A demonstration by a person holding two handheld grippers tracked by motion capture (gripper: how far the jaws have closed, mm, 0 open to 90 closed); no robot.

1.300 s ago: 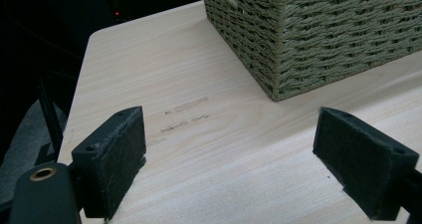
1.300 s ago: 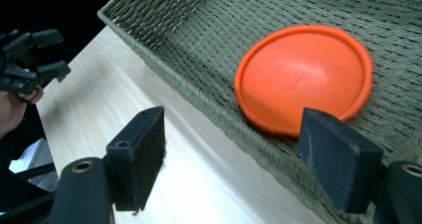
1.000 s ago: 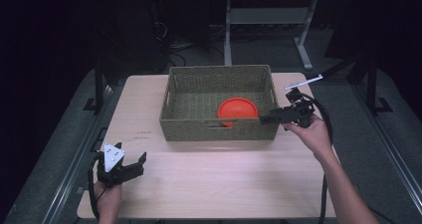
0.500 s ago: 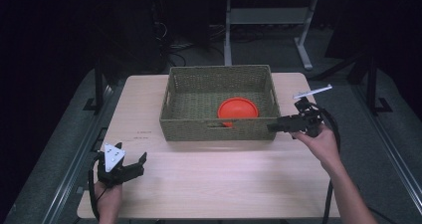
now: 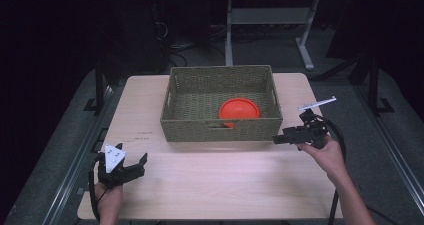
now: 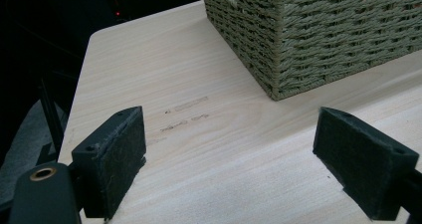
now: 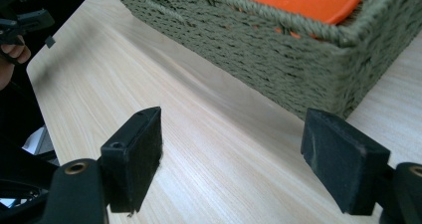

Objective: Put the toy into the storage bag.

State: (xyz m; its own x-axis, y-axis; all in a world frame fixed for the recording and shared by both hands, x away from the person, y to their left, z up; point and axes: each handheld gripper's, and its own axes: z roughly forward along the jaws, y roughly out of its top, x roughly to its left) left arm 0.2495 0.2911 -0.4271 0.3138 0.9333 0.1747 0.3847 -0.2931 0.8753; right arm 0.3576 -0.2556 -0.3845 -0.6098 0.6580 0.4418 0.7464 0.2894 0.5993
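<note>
**Both grippers empty beside the basket**

Centrally, the pale wooden table (image 5: 215,185) carries an olive woven rectangular basket (image 5: 222,130) holding a round orange plastic disc (image 5: 239,108). Right gripper (image 5: 276,140), right of centre, gapes wide; left gripper (image 5: 141,162), lower left, likewise.

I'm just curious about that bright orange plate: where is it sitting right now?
In the high view, the orange plate lies inside the woven basket, toward its near right corner, with the right gripper just outside that corner.
</note>
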